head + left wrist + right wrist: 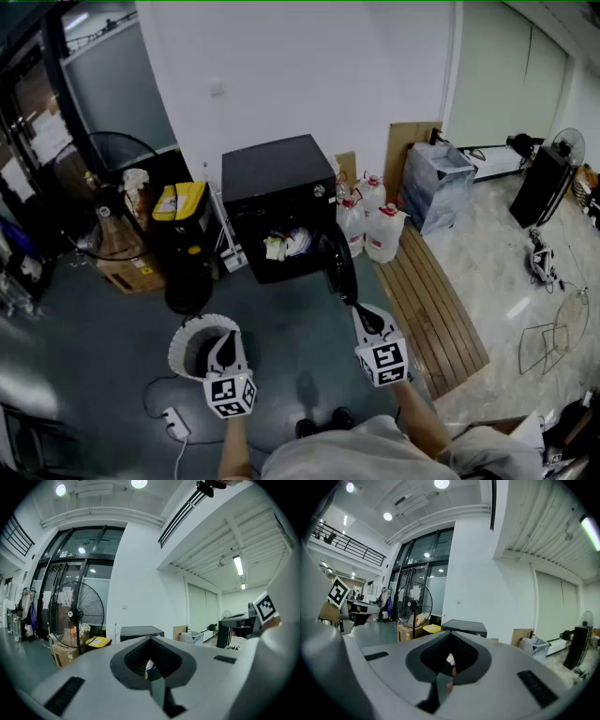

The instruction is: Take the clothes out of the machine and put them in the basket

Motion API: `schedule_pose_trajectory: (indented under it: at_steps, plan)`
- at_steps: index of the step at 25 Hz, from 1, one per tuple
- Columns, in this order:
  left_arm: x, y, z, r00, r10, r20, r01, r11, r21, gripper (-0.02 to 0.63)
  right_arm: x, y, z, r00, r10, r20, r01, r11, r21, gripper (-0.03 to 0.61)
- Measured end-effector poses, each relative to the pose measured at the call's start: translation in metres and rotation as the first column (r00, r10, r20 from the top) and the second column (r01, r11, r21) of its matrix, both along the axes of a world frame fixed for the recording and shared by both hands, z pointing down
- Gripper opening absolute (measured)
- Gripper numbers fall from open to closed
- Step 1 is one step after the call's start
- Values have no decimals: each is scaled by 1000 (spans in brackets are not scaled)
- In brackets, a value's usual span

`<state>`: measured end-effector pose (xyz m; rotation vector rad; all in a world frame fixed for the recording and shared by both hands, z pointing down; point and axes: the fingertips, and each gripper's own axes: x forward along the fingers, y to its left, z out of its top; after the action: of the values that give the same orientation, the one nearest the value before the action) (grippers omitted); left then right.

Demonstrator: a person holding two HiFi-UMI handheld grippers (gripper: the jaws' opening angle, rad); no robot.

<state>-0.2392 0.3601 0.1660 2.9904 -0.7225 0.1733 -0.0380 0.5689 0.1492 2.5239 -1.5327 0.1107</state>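
Fingers: left gripper (226, 336) together, empty | right gripper (358, 309) together, empty | clothes (286, 245) in machine (277, 173) | basket (176, 345) near left

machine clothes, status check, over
Left tool and right tool shut, empty. Clothes in machine, door open. Basket under left tool. Nothing blocking the opening.

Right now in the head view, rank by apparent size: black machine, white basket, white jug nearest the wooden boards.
1. black machine
2. white basket: partly behind the left gripper and nearer the camera, so its lead over the jug is unsure
3. white jug
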Motion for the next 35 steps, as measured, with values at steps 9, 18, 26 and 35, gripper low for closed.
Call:
schedule_pose_trajectory:
  at_steps: [9, 18, 26, 35]
  plan:
    - [9, 13, 0, 1000, -4, 7, 4, 1000, 11, 18, 6, 7, 8, 1000, -16, 18, 16, 1000, 1, 21]
    - [37, 29, 1, 1000, -25, 16, 25, 999, 22, 18, 35, 20, 18, 999, -40, 33, 39, 999, 11, 21]
    - [71, 45, 5, 999, -32, 35, 31, 999, 36, 18, 63, 24, 28, 995, -86, 45, 86, 996, 17, 21]
    - [90, 32, 7, 998, -41, 37, 40, 999, 33, 18, 81, 9, 33, 993, -102, 63, 101, 995, 10, 21]
